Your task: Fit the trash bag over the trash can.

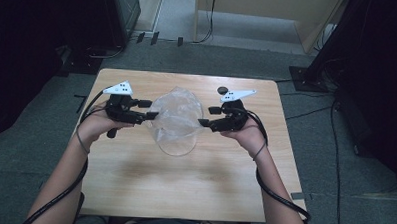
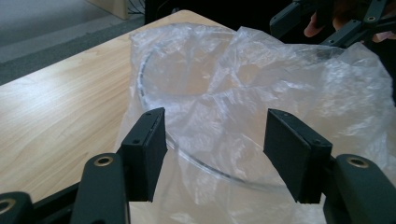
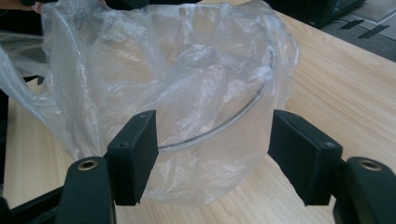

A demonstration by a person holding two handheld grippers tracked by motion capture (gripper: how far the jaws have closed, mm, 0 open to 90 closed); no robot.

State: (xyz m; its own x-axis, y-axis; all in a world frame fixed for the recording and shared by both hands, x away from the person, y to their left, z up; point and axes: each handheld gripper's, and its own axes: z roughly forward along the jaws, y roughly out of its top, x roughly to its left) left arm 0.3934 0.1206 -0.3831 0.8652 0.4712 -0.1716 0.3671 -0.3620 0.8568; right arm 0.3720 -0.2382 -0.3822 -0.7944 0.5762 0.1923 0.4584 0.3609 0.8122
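Left claw (image 1: 153, 116) and right claw (image 1: 202, 123), both released, flank the plastic bag (image 1: 177, 119).

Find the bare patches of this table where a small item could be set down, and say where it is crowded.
The wooden table is bare across the near half, between the person's forearms, and along the far-left edge. The middle is crowded: the clear plastic bag over a transparent container, flanked by the left gripper and right gripper. A small dark object sits far right.
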